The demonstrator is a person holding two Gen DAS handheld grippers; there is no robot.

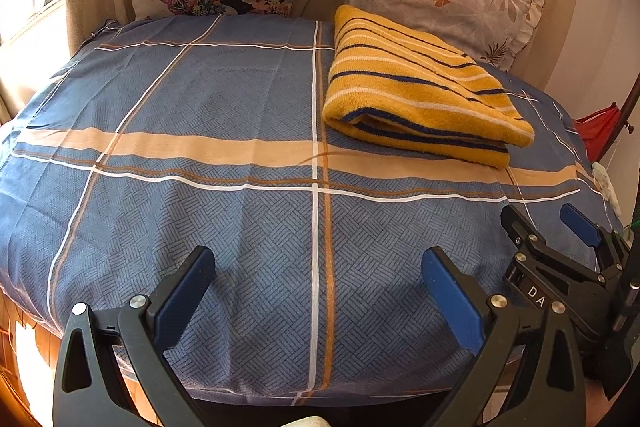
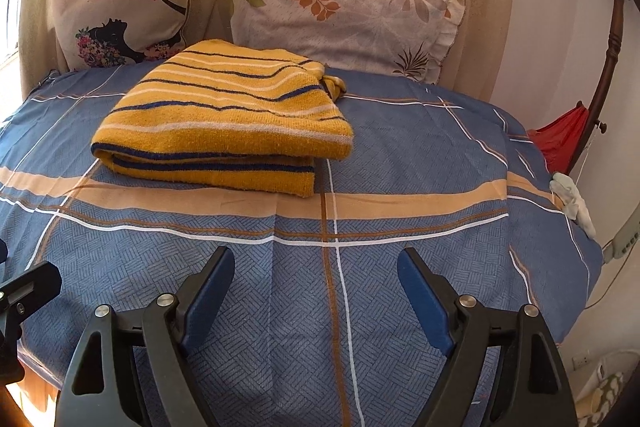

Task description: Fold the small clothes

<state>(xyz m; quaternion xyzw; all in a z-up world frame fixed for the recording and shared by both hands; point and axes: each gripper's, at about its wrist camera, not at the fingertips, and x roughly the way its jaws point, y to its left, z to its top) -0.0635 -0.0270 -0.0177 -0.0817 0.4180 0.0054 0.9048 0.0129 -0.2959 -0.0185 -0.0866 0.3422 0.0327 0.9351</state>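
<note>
A yellow knit garment with blue and white stripes [image 1: 416, 83] lies folded in a flat stack on the blue plaid bed cover [image 1: 200, 131]. It also shows in the right wrist view [image 2: 224, 119], toward the back left. My left gripper [image 1: 318, 259] is open and empty over the near part of the bed, well short of the garment. My right gripper [image 2: 316, 261] is open and empty too, near the front edge. The right gripper also shows at the right of the left wrist view [image 1: 552, 231].
Two pillows lean at the head of the bed: one with a woman's silhouette [image 2: 124, 7], one with leaf print [image 2: 344, 15]. A red cloth [image 2: 564, 139] and a wooden stand [image 2: 612, 39] are off the right side. A small pale cloth [image 2: 572, 203] lies at the right edge.
</note>
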